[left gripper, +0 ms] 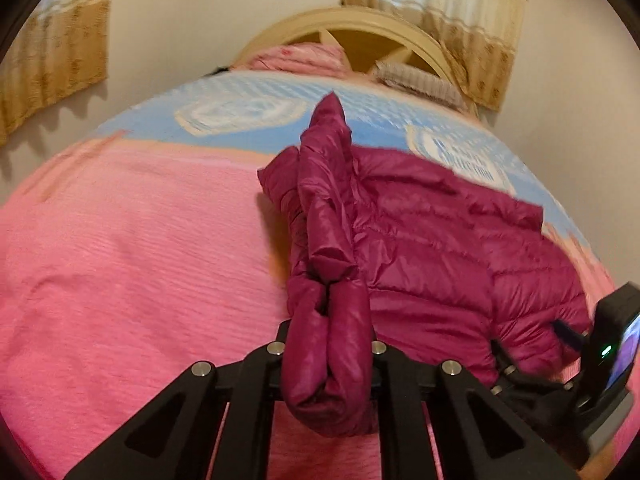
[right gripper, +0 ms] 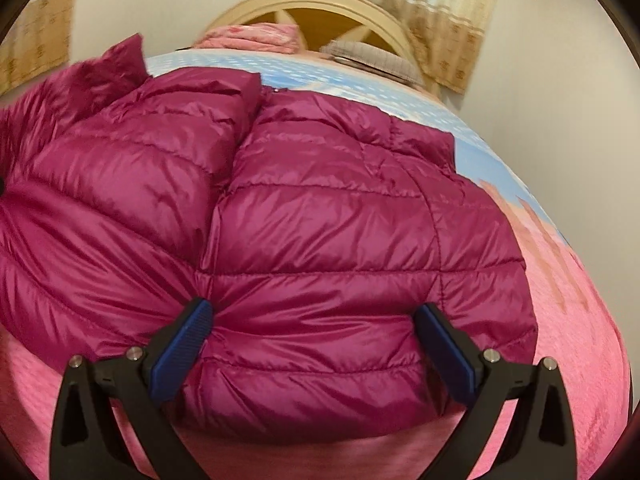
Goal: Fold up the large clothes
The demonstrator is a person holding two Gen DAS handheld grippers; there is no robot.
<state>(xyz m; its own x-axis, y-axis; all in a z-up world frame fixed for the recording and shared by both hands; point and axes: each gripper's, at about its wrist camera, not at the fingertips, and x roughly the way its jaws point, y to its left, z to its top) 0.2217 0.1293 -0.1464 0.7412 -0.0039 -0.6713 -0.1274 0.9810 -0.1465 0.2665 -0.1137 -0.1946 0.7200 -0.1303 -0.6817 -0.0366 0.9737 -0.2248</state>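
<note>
Left wrist view: the left gripper (left gripper: 329, 360) is clenched on a bunched fold of a shiny magenta quilted down jacket (left gripper: 432, 256). Its fingers are hidden by the padded cloth, which bulges out over the black linkage. The gripped strip of jacket runs in a long ridge from the jaws straight away toward the headboard end of the bed, its tip lifted against the blue patterned sheet (left gripper: 248, 116). The rest of the jacket spreads to the right of that ridge, lying on the pink textured bedspread (left gripper: 132, 264) near the bed's right side. At the lower right edge of the view the right gripper (left gripper: 560, 384) shows only as a black body with a small lit screen, touching the jacket's near hem. A cream arched wooden headboard (left gripper: 360, 24) stands at the far end, with a pink pillow (left gripper: 300, 58) and a grey striped pillow (left gripper: 416, 78) against it.

Right wrist view: the right gripper (right gripper: 312, 344) is spread wide, released, its blue ribbed pads (right gripper: 188, 354) standing on either side of the jacket's near hem with padded cloth between them; whether they press the cloth cannot be told. The jacket (right gripper: 320, 220) lies front up, collar toward the headboard (right gripper: 304, 0), hem toward the bed's near edge, so its long axis runs down the bed. Its left part rises out of frame.
</note>
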